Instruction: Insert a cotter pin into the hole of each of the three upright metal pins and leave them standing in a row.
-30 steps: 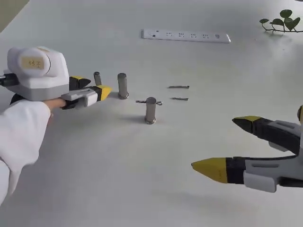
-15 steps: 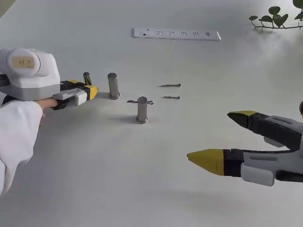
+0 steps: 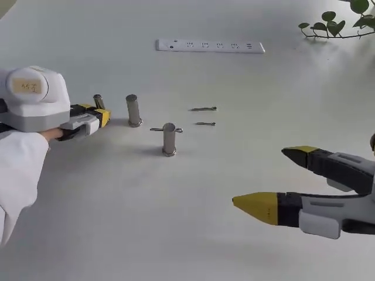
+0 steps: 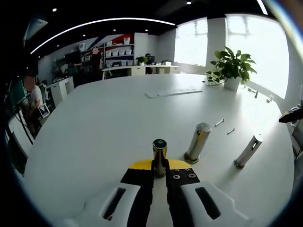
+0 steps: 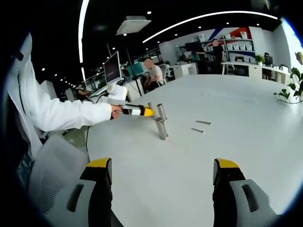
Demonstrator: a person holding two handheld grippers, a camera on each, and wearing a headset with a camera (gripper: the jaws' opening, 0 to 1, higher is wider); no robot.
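While your left gripper [image 4: 159, 167] is clamping the end pin [image 4: 159, 147] in its jaws, you are risking tipping it against the middle pin [image 4: 198, 141] — easy. Your right gripper [image 3: 259, 177] is gaping wide, empty.

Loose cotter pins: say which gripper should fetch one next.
Probably right: the right gripper is open, empty, on the side of the cotter pins; the left gripper grips the end metal pin.

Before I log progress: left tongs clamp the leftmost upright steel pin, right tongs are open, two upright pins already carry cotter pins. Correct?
One, not two: in the head view the nearest upright steel pin carries a thin grey cotter pin; two loose cotter pins lie on the white table. The left tongs and right tongs are as you say.
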